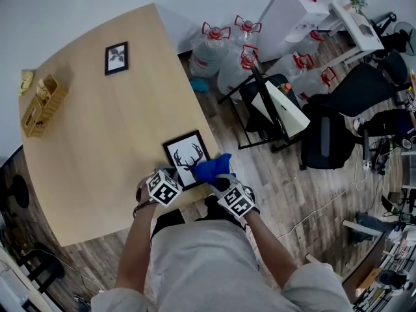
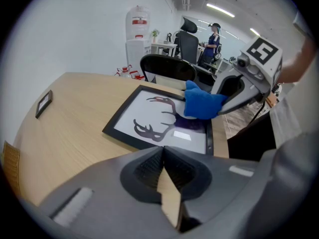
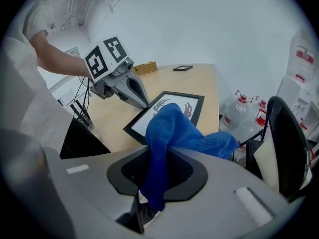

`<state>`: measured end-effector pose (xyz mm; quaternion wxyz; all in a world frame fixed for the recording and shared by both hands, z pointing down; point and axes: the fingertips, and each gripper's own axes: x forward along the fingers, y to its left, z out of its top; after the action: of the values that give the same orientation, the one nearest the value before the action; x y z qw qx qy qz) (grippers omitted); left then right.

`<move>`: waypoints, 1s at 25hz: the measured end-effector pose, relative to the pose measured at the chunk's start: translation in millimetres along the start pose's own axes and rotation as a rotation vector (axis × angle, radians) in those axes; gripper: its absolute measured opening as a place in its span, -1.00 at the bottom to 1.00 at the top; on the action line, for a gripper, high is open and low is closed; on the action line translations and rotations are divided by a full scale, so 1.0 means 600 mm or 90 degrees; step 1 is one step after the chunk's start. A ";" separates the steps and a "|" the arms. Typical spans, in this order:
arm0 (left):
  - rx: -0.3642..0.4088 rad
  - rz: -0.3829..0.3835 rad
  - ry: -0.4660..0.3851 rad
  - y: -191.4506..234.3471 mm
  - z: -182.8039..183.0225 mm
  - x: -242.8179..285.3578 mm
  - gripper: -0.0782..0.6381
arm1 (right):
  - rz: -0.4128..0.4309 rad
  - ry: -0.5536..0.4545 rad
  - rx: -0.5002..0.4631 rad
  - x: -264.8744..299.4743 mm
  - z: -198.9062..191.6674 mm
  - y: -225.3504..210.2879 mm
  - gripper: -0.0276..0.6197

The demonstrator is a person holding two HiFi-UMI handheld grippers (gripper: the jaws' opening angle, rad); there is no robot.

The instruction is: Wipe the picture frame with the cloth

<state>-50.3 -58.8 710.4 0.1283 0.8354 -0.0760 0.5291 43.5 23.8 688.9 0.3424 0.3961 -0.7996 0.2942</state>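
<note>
Pinching a blue cloth (image 3: 185, 131) between its jaws, the right tool (image 3: 152, 180) holds the bunched cloth over the right side of the picture frame (image 1: 186, 156), which lies flat on the bench (image 1: 97, 129) at the lower middle of the head view, by the bench's edge. The left tool (image 2: 163, 156) has its jaws pressed together on nothing, its tip at the frame's lower left edge.

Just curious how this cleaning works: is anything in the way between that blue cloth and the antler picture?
Nothing visible. The right gripper holds the cloth directly over the picture frame, with no object between them. The left gripper is shut, beside the frame's near corner.
</note>
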 end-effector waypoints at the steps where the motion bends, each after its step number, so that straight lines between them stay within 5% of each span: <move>1: -0.001 0.001 -0.001 0.000 0.000 0.000 -0.63 | 0.002 0.002 -0.002 -0.003 -0.002 0.004 -0.73; 11: 0.000 0.012 -0.011 -0.004 0.002 0.000 -0.63 | 0.030 0.018 -0.037 0.036 0.007 0.059 -0.73; 25: -0.018 0.001 -0.022 -0.004 0.003 -0.002 -0.63 | 0.003 0.031 -0.045 0.085 0.055 0.024 -0.73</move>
<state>-48.7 -56.8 708.2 0.1386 0.8425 -0.0867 0.5133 -1.9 -15.0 706.3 0.3749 0.3746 -0.8017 0.2764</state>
